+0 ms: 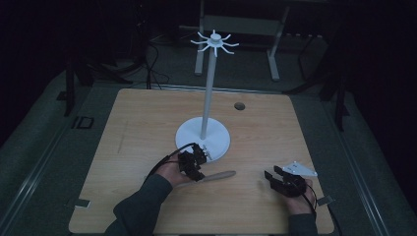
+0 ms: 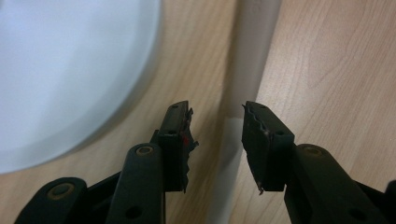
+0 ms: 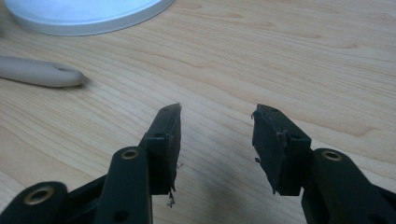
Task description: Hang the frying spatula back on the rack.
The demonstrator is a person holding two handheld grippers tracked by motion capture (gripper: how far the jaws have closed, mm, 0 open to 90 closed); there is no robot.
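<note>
Left gripper (image 2: 216, 135) poised over the long beige utensil handle (image 1: 211, 176), jaws apart to either side, pads clear of it. The handle lies on the light wooden table (image 1: 137, 128) at six o'clock from the round white stand base (image 1: 189, 133). Right gripper (image 1: 273, 177), at four o'clock from the base, jaws apart, empty.

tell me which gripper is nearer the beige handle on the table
Left. The left gripper sits right over the handle, jaws either side of it. The right gripper rests apart, off the handle's free end.
</note>
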